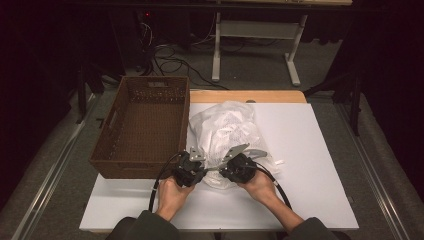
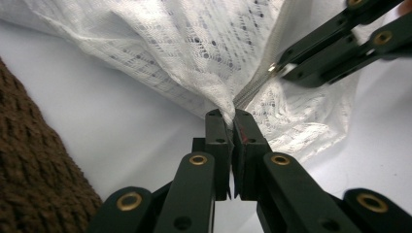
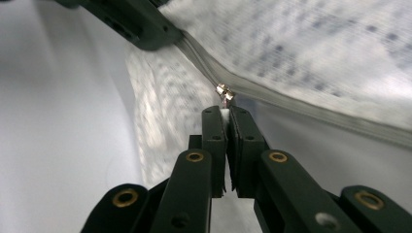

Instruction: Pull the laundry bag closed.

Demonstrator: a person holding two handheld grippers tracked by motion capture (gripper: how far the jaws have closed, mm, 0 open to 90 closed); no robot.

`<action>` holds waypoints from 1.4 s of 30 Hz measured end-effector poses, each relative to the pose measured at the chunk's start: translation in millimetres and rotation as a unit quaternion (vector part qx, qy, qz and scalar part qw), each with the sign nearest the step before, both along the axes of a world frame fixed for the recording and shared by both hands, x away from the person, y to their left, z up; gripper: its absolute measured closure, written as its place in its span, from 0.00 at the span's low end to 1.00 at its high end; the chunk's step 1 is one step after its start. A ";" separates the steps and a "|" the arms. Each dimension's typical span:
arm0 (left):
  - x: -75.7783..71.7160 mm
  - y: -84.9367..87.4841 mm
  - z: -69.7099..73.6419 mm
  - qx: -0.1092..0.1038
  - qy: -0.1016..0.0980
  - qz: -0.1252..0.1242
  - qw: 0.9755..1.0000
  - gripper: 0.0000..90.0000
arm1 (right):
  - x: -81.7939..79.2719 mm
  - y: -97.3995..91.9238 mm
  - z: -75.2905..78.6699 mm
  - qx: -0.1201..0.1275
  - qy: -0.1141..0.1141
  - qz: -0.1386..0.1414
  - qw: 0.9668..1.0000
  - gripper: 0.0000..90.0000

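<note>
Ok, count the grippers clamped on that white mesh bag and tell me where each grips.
2. The left gripper pinches the fabric at the end of the white mesh bag; the right gripper is shut on the zipper pull.

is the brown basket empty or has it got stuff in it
Empty: the high view shows only the bare woven floor of the wicker basket; the white mesh bag lies beside it on the table.

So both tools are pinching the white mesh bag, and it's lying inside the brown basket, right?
Not quite. Both tools, the left tool and the right tool, do pinch the white mesh bag, but the high view shows it lying on the white table, beside the brown basket, not inside it.
</note>
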State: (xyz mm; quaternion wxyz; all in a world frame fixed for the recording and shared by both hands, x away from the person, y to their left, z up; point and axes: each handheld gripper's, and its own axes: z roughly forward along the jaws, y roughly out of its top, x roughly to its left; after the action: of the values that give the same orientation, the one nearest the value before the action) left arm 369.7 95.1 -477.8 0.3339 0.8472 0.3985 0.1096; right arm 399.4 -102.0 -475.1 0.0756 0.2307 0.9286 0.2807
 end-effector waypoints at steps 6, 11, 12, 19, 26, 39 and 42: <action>0.4 -0.9 -1.0 0.002 -0.001 0.000 1.000 0.96 | 0.8 -13.4 2.3 0.000 0.001 -0.014 1.000 0.97; 1.7 -0.5 -2.1 0.005 0.001 -0.002 1.000 0.96 | -1.6 -13.5 2.1 -0.009 -0.001 -0.012 1.000 0.97; 1.8 -0.5 -2.2 0.005 0.002 -0.002 1.000 0.96 | -1.3 -13.3 1.5 -0.007 0.000 -0.013 1.000 0.97; 0.4 -4.2 -3.7 0.011 0.004 -0.007 1.000 0.96 | -5.8 -19.0 -1.2 0.004 0.001 -0.017 1.000 0.97; 0.4 -5.7 -4.8 0.007 0.007 -0.010 1.000 0.96 | -6.6 -28.2 -7.1 0.031 0.005 -0.024 0.999 0.97; 1.9 -1.7 -3.3 -0.012 0.009 -0.006 1.000 0.96 | -5.6 -31.3 -4.9 0.037 0.013 -0.034 0.999 0.97; 1.4 -1.5 -2.6 -0.015 0.007 -0.006 1.000 0.96 | -5.8 -31.3 -4.5 0.037 0.013 -0.034 0.999 0.97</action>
State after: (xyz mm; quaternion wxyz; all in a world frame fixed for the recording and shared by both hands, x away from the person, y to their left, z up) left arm 371.1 93.6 -480.3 0.3441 0.8452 0.3977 0.0957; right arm 393.7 -133.3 -479.6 0.0648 0.2684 0.9101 0.3091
